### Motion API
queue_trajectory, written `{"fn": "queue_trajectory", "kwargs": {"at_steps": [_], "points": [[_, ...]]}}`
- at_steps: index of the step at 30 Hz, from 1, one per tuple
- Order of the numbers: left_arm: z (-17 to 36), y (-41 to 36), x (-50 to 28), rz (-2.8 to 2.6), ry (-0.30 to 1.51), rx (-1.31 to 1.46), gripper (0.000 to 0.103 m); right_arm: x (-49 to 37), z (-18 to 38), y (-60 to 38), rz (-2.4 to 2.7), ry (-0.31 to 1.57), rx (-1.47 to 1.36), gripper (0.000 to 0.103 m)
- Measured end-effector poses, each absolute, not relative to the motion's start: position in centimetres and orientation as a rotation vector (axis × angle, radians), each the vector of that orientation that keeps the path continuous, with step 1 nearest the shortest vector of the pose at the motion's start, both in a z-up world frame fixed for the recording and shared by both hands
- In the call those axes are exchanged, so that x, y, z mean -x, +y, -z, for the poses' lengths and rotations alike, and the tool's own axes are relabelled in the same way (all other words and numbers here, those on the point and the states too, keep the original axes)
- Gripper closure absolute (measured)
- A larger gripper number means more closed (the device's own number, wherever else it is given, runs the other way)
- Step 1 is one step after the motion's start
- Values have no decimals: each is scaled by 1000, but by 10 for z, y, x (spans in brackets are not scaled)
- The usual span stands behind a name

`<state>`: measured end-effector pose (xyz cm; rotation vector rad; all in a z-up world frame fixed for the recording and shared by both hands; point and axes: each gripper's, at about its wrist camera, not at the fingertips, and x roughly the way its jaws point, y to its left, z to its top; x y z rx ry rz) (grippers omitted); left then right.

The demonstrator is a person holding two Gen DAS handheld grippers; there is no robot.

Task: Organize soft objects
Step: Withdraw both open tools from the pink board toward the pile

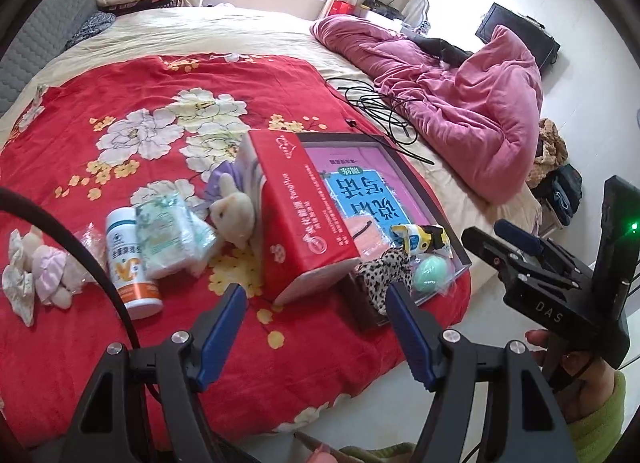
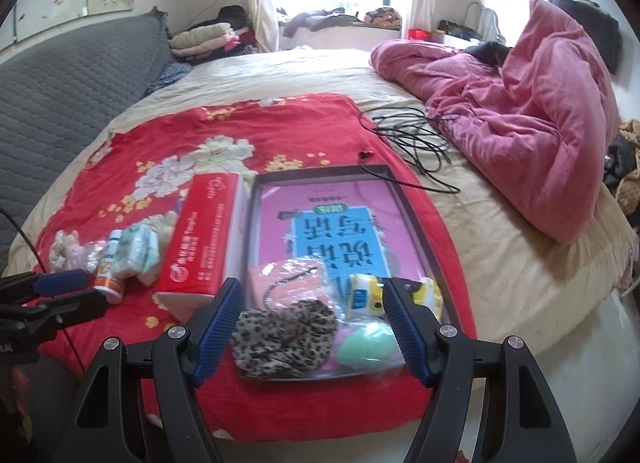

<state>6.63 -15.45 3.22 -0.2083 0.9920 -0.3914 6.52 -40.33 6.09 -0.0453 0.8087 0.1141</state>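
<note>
Left wrist view shows one big bed (image 1: 248, 31) with one red flower blanket (image 1: 100, 167) on it and one pink quilt (image 1: 460, 103) bunched up at the far right. One flat dark tray (image 1: 408, 167) lies on the blanket. One red tissue box (image 1: 308, 223) leans on the tray's left edge.

Four soft things sit at the near end of the tray: one pink cloth (image 2: 280, 275), one leopard scrunchie (image 2: 284, 331), one yellow and white toy (image 2: 364, 295) and one green egg-shaped sponge (image 2: 364, 347).

Left of the box there are one cream plush bunny (image 1: 234, 215), one pack of tissues (image 1: 168, 239), one white bottle (image 1: 130, 263) and one small pink doll (image 1: 40, 275).

One left gripper (image 1: 316, 307) hangs near the box, its two blue fingers spread wide apart, holding nothing. One right gripper (image 2: 312, 303) hangs over the scrunchie, its two fingers spread wide too
</note>
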Motion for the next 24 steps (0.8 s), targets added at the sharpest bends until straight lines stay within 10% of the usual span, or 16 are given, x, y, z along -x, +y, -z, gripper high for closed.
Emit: {"fn": "queue_trajectory", "kwargs": {"at_steps": [24], "points": [[-48, -35, -34, 171, 946, 284, 32, -57, -88, -305, -280, 761, 146, 29]]}}
